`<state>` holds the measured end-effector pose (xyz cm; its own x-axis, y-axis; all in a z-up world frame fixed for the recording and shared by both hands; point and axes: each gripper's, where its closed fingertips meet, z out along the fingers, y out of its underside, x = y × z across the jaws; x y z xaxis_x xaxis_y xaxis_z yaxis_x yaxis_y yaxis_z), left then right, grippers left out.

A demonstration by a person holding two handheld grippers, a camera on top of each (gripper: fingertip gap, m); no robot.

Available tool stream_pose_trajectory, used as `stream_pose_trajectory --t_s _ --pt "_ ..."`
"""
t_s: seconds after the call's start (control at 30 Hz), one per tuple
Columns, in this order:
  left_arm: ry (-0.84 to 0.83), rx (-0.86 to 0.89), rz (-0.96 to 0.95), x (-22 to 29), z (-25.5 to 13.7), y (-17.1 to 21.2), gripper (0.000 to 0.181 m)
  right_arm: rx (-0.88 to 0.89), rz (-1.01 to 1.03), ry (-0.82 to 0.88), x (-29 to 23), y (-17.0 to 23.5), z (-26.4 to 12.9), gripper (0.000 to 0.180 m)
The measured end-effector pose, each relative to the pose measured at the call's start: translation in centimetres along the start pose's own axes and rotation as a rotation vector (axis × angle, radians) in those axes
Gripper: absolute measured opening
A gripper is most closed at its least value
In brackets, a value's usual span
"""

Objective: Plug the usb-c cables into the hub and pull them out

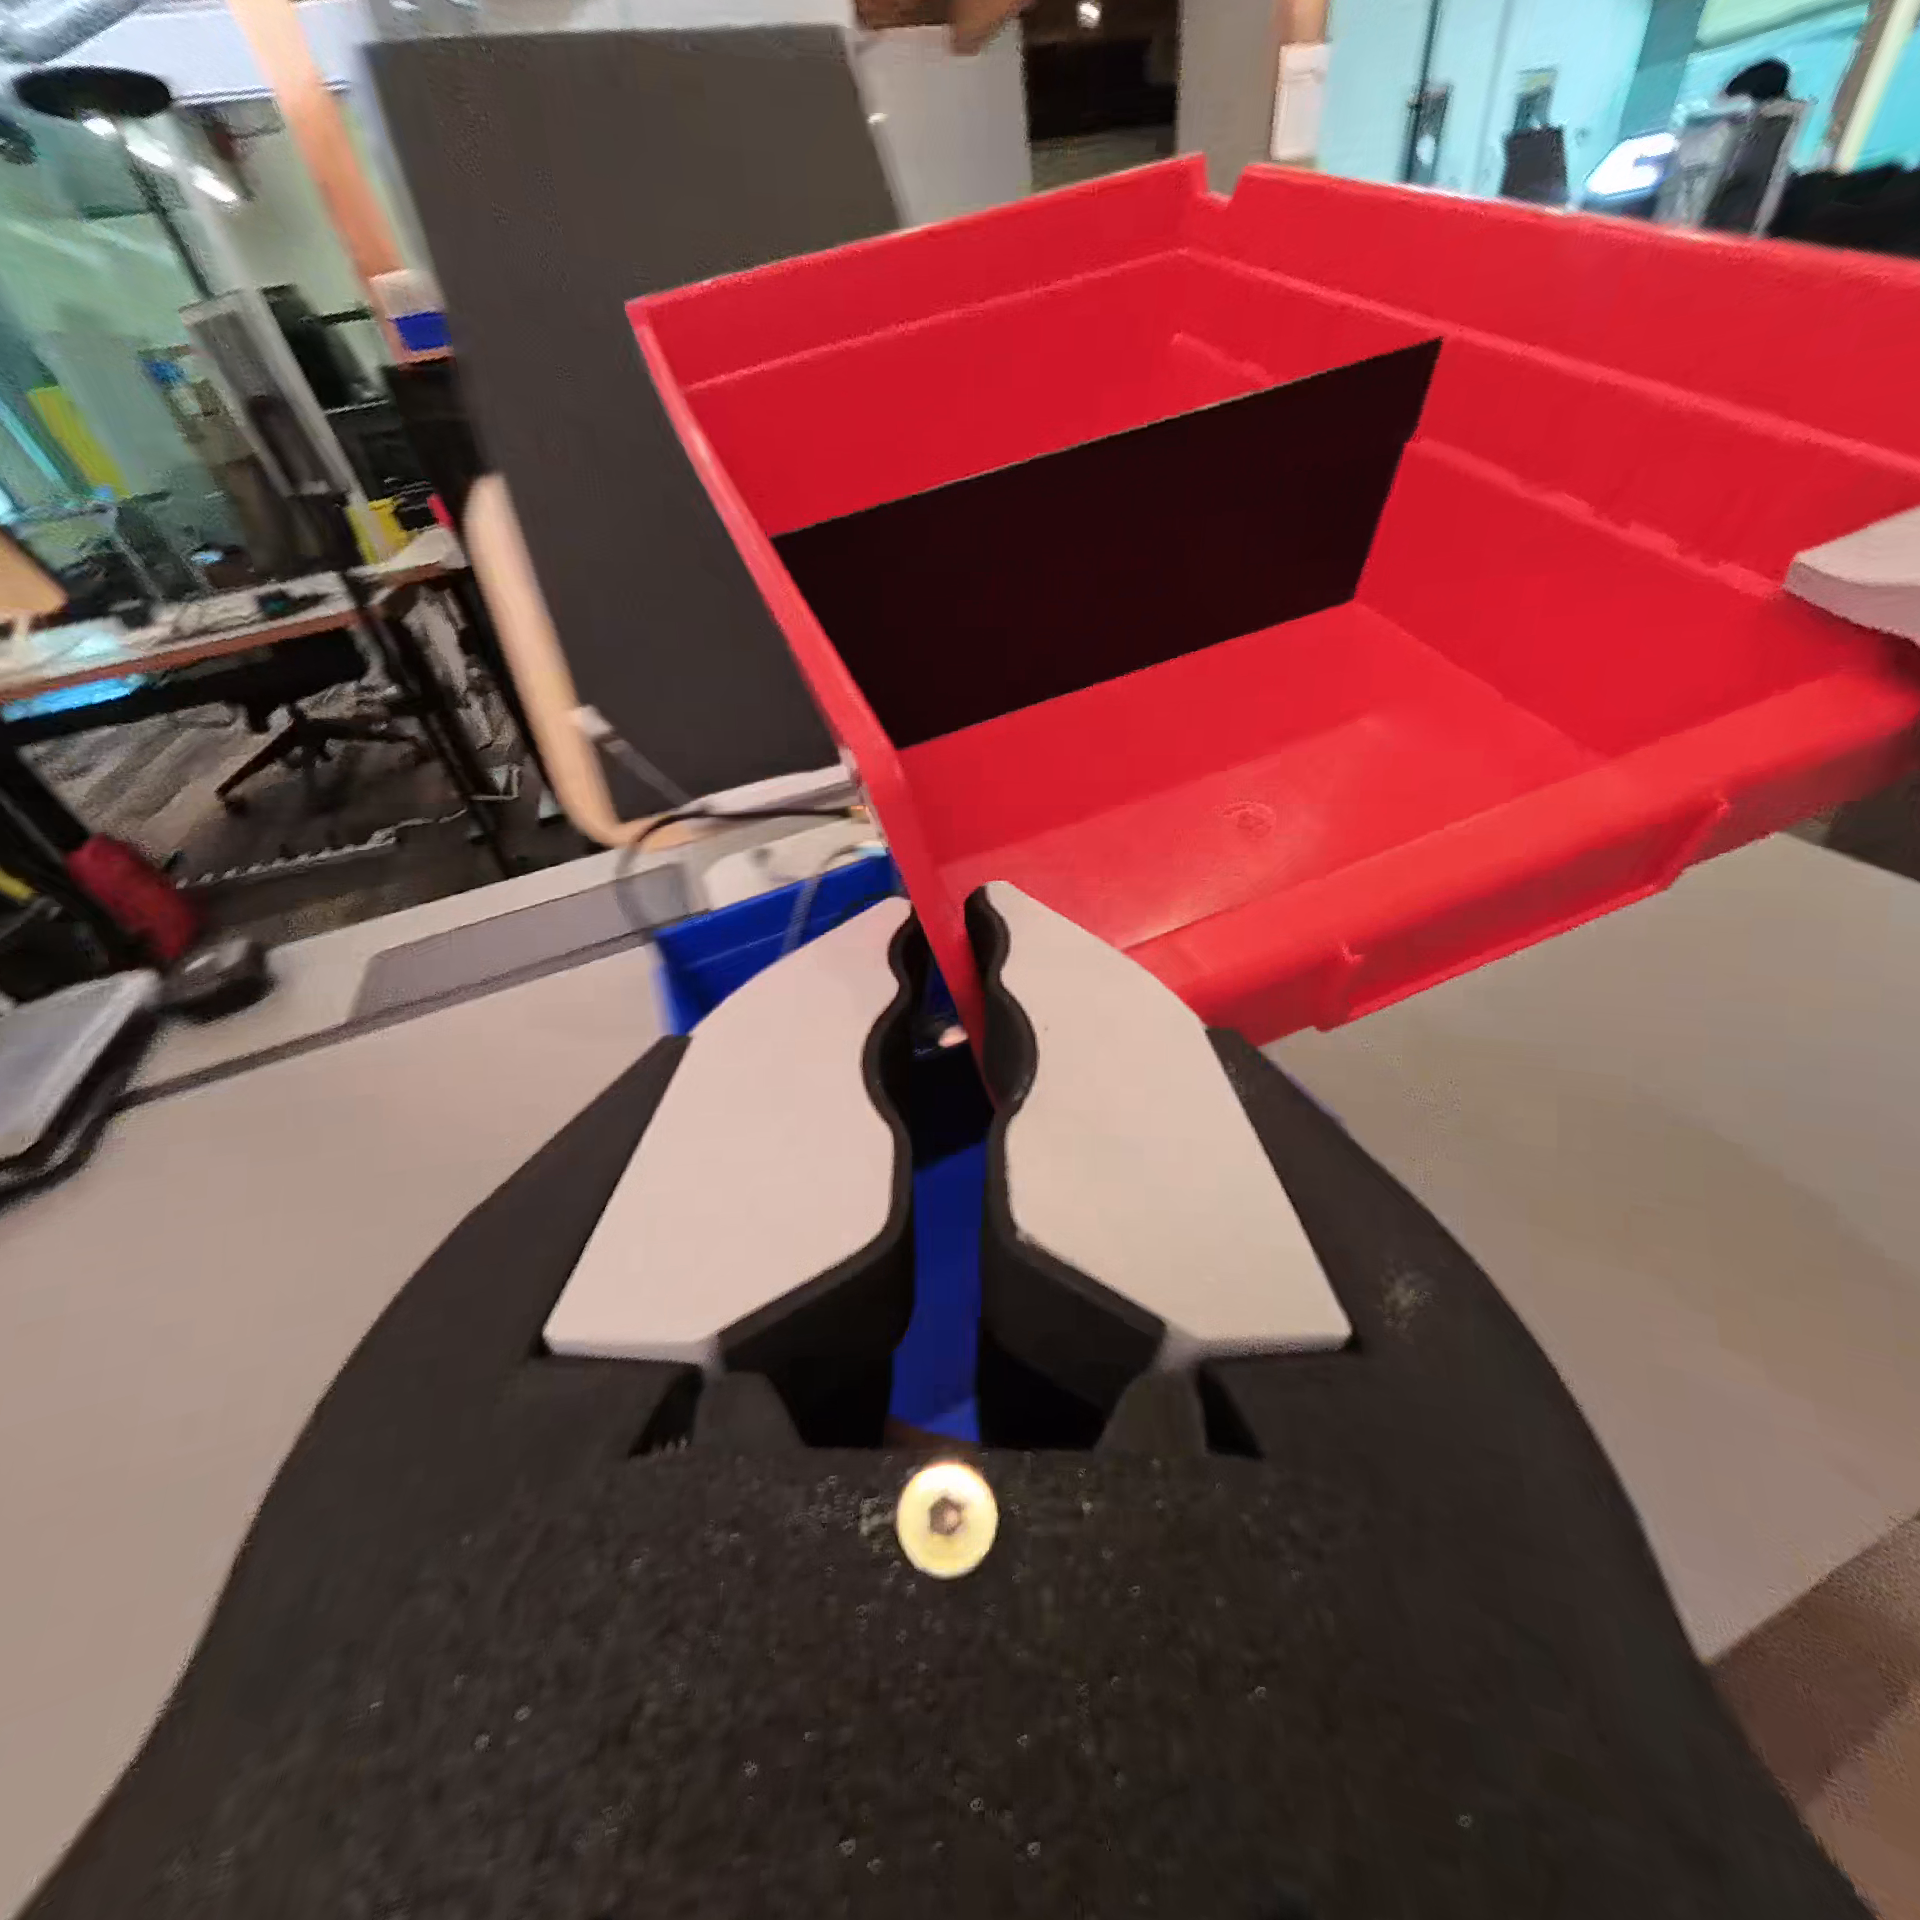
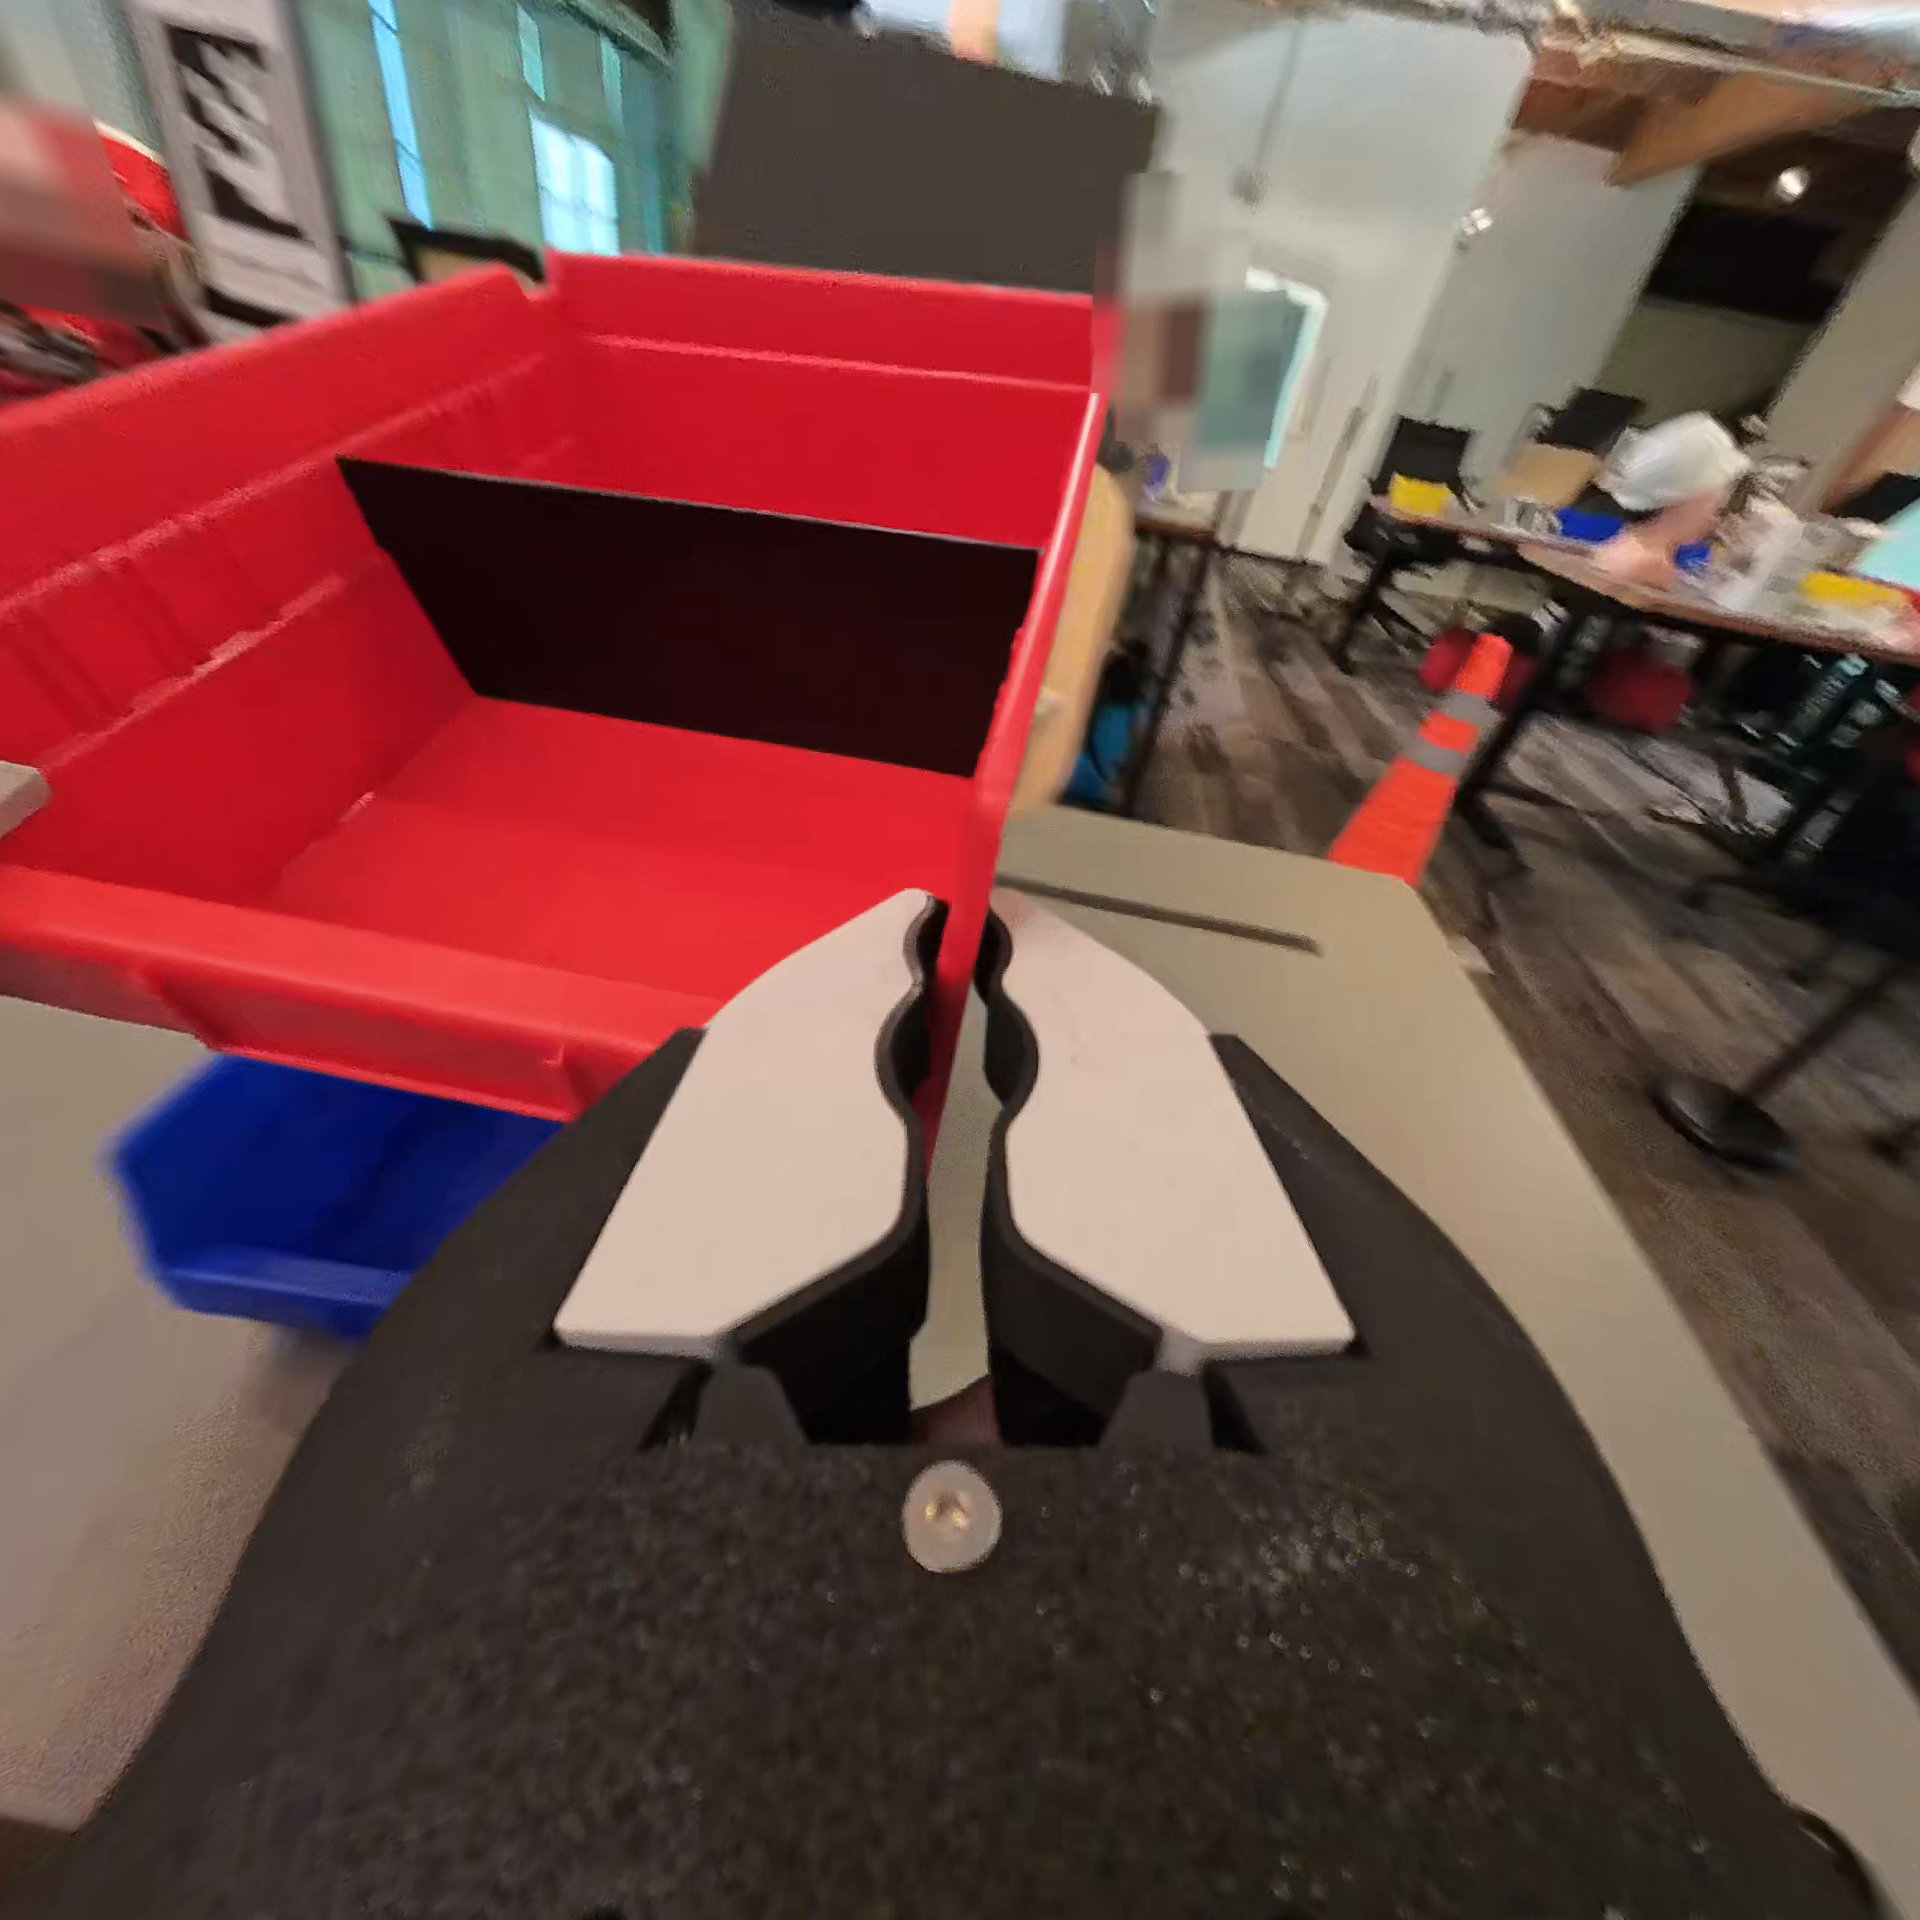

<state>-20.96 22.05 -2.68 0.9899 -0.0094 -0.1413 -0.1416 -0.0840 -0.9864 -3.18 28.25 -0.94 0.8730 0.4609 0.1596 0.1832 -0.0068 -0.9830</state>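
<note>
At the far left, beyond the grey table [image 1: 312, 1195], sit a blurred desk and office chair [image 1: 301, 727], with a dark upright panel [image 1: 623, 364] closer in. The left gripper [image 1: 948, 914] is pinching the left side wall of a red plastic bin [image 1: 1299, 831], its two grey fingers [image 1: 769, 1122] pressed in on the thin wall from either side. The bin hangs tilted above the table, clear of the surface. It is a long, open-topped storage bin of glossy red plastic with a stepped rim and ribbed inner walls, and a black divider panel [image 1: 1091, 561] stands across it; the near compartment looks bare inside. Under it, a blue bin [image 1: 758, 935] rests on the table, with a thin cable [image 1: 644, 862] trailing beside it. The hub and USB-C cables cannot be made out in either view. On the bin's other side, the right gripper [image 2: 961, 914] is clamped the same way on the right side wall of the red bin [image 2: 499, 852], the wall running straight between its fingertips. Further right, past the table edge, an orange traffic cone [image 2: 1434, 769] stands on the floor, and a person [image 2: 1673, 488] leans over a cluttered table in the background.
</note>
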Motion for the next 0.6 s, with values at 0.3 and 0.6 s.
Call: stream_pose_trajectory --t_s 0.3,0.6 --pt "0.093 -0.090 0.093 20.0 12.3 6.5 0.008 -0.356 0.193 0.021 19.4 17.1 2.6 0.002" --pt "0.152 -0.228 0.022 24.0 14.4 14.0 0.012 -0.327 0.170 0.044 22.0 23.6 4.7 0.002"
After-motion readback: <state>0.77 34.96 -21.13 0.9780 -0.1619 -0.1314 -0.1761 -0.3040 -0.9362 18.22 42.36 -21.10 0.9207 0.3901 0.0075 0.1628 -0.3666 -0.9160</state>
